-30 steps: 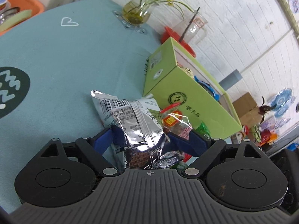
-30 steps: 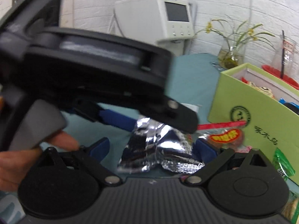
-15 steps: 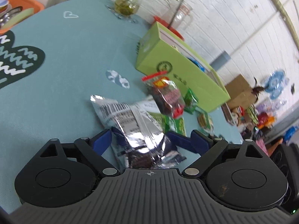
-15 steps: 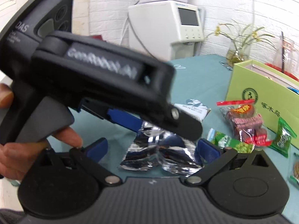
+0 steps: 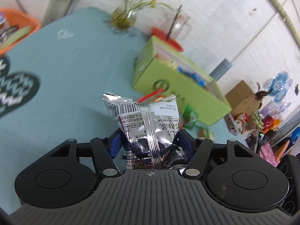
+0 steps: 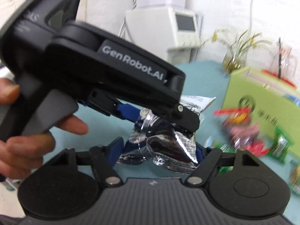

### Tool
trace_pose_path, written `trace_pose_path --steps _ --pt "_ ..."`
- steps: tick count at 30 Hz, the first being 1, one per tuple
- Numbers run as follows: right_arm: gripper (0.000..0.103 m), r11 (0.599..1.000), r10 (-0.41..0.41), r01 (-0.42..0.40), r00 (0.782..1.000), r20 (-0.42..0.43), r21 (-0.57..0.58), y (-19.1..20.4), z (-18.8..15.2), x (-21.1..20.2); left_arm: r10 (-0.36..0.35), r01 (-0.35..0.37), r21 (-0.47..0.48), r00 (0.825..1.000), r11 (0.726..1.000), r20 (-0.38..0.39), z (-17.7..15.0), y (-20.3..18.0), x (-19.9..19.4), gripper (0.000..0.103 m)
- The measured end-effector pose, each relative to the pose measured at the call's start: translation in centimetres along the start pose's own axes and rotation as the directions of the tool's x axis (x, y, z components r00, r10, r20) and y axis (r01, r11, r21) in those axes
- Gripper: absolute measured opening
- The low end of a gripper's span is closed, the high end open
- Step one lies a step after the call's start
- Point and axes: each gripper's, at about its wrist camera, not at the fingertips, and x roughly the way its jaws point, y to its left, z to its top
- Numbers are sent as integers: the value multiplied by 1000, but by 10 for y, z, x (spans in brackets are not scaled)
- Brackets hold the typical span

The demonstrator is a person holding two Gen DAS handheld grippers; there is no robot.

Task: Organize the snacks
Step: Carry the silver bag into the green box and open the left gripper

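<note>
A silver foil snack bag stands upright between the blue fingers of my left gripper. The jaws are closing and the pads squeeze the bag's lower part, holding it above the teal tablecloth. In the right wrist view the left gripper crosses the frame with the bag hanging from it. My right gripper is closing too. Its pads touch the bag's crumpled lower end on both sides. Behind stands the open green box, with snacks inside.
A red snack pack and green packets lie on the cloth before the box. A flower vase and a glass jar stand at the far edge. An orange basin is at far left. A hand holds the left gripper.
The left gripper's fingers have closed in on the silver bag and lifted it upright. The right gripper's fingers have narrowed onto the bag's lower end. Both views have shifted and blurred.
</note>
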Motion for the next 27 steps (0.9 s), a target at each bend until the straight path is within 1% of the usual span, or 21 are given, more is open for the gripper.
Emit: trace_pose_path --steps 2,4,7,10,13,15,16,17,18,19,20,21,23,25,27 --pt "78 1000 -28 28 999 31 -3 -17 15 -2 -11 10 39 1000 999 16 22 -17 9 49" --pt "78 997 -71 72 996 62 -20 -37 31 -2 -26 23 92 999 995 32 50 -37 25 50" --pt "78 992 -127 128 988 92 -4 -80 59 7 -39 32 167 998 985 40 94 -65 55 50" --pt "78 988 -154 152 984 87 27 -125 83 23 -37 32 205 999 978 24 134 -81 94 50" --pt "78 985 -168 166 985 44 46 -164 90 43 -20 26 215 999 976 -29 159 -89 138 50" --pt "78 986 -147 146 989 10 86 -186 88 57 13 -2 229 999 973 -46 166 -88 163 52" --pt "81 983 -140 140 990 -7 119 -197 85 63 37 -27 232 999 972 -39 167 -85 171 54" --pt "85 979 -141 142 990 -22 144 -205 82 67 68 -61 228 997 972 -22 168 -81 175 61" --pt "86 976 -147 148 989 -18 162 -211 80 66 103 -100 222 995 970 1 169 -77 174 67" --pt "88 974 -155 152 988 2 170 -213 76 60 111 -115 221 993 968 28 168 -75 168 70" --pt "94 971 -166 158 986 32 179 -215 72 50 103 -114 224 993 968 60 167 -73 159 74" --pt "94 969 -176 162 983 59 188 -215 66 37 95 -114 228 991 967 93 164 -73 148 78" --pt "94 963 -190 168 978 88 213 -211 54 14 95 -124 241 987 963 131 157 -76 130 84" --pt "94 959 -194 165 975 108 232 -204 34 -13 82 -118 243 985 963 153 145 -78 109 86" --pt "94 956 -199 168 974 110 243 -194 26 -28 51 -86 237 987 968 151 129 -80 92 87"
